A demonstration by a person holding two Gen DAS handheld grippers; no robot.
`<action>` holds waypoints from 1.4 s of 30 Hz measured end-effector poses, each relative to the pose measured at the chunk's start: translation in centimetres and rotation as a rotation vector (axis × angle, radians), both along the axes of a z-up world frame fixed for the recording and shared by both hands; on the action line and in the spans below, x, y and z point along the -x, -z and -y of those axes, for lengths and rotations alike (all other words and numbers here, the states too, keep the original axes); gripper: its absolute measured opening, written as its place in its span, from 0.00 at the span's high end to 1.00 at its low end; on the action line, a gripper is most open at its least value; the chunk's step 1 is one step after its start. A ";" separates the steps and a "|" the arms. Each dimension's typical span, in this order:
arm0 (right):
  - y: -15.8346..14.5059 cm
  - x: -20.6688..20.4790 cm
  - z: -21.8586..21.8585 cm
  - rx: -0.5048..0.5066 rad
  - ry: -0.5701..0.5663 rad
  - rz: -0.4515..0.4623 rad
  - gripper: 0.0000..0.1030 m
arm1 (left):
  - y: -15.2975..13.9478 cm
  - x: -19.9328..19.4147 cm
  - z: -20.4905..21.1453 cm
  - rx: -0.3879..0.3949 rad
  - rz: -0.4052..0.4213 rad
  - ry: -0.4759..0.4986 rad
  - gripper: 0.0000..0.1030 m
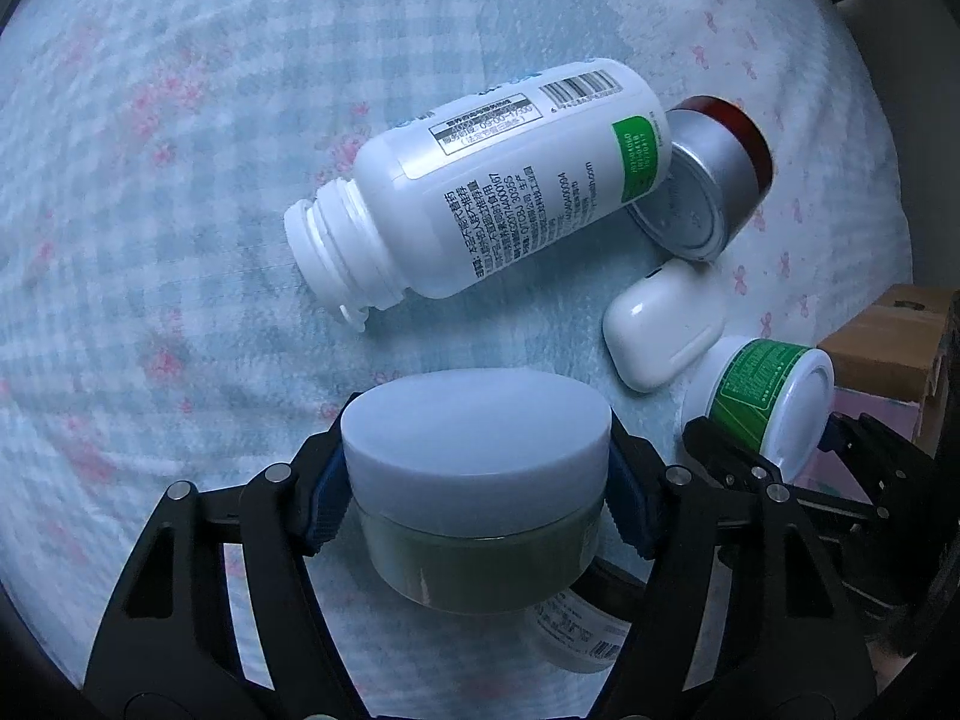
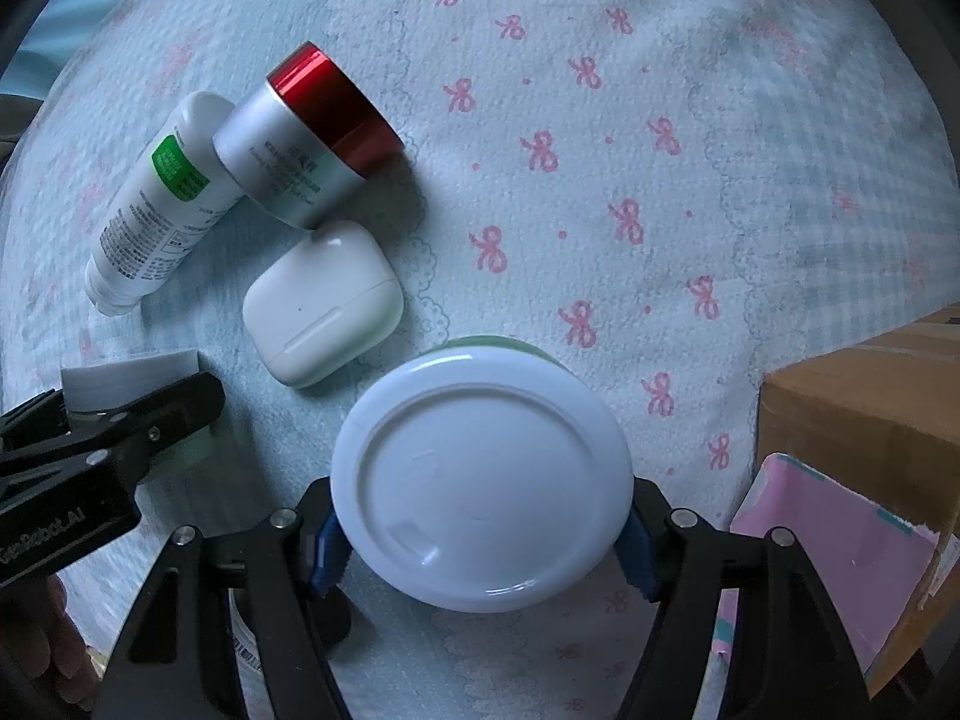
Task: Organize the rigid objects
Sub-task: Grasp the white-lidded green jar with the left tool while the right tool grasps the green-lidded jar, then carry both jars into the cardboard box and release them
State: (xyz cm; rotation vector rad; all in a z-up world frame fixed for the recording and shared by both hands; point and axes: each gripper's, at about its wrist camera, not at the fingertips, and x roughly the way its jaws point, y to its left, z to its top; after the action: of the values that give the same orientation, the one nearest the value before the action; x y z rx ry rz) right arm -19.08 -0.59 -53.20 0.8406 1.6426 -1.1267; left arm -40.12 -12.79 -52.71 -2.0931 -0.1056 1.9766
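Note:
My left gripper (image 1: 477, 480) is shut on a round jar with a pale blue lid (image 1: 474, 456) and holds it above the cloth. My right gripper (image 2: 480, 534) is shut on a white-lidded jar with a green label (image 2: 480, 480); that jar also shows in the left wrist view (image 1: 762, 396). On the cloth lie an open white pill bottle (image 1: 480, 180) on its side, a silver jar with a red lid (image 2: 312, 132) and a white earbud case (image 2: 324, 300). The left gripper with its jar shows in the right wrist view (image 2: 132, 414).
A light blue cloth with pink bows (image 2: 600, 180) covers the surface. A brown cardboard box (image 2: 870, 390) with a pink inside (image 2: 840, 540) stands at the right. Another white labelled bottle (image 1: 570, 630) lies under the left gripper.

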 end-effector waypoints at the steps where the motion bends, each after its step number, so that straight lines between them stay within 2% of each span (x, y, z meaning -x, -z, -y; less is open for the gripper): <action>1: -0.2 0.1 -0.1 0.002 0.002 0.003 0.36 | -0.4 -0.2 0.3 -0.002 -0.005 -0.003 0.34; 8: -2.3 -0.1 -1.6 0.029 -0.007 0.048 0.36 | -3.7 -1.5 1.7 -0.027 -0.063 -0.032 0.34; 12: -4.6 -0.4 -3.2 0.049 -0.028 0.074 0.36 | -6.3 -2.7 2.4 -0.038 -0.099 -0.048 0.34; 18: -9.9 -0.6 -6.2 0.089 -0.071 0.112 0.36 | -11.3 -4.8 4.5 -0.036 -0.162 -0.077 0.34; 20: -12.3 -0.8 -7.1 0.104 -0.086 0.125 0.36 | -12.5 -6.8 5.1 -0.036 -0.188 -0.080 0.34; 21: -13.3 -0.9 -8.0 0.109 -0.091 0.131 0.36 | -12.4 -6.7 3.8 -0.035 -0.199 -0.081 0.34; 23: -15.0 -1.1 -9.1 0.119 -0.103 0.144 0.36 | -13.9 -8.5 3.7 -0.047 -0.221 -0.084 0.34; 27: -16.3 -2.6 -11.8 0.126 -0.111 0.169 0.36 | -17.1 -12.2 4.0 -0.072 -0.248 -0.078 0.34; 34: -20.3 0.7 -16.1 0.141 -0.124 0.171 0.36 | -19.9 -16.9 0.9 -0.116 -0.262 -0.035 0.34; 38: -22.2 3.6 -16.9 0.156 -0.117 0.173 0.36 | -21.5 -18.5 -1.7 -0.135 -0.275 -0.018 0.34; 39: -22.5 4.2 -16.8 0.175 -0.098 0.217 0.36 | -21.9 -18.8 -2.6 -0.136 -0.285 -0.010 0.34; 42: -23.8 6.8 -16.3 0.187 -0.092 0.225 0.36 | -23.0 -19.4 -5.4 -0.138 -0.309 0.003 0.34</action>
State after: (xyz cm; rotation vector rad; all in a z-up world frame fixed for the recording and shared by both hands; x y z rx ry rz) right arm -25.89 15.72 -29.38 0.7348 1.3545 -1.0629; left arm -20.69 -7.40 -29.74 -1.6824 -0.1737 2.1948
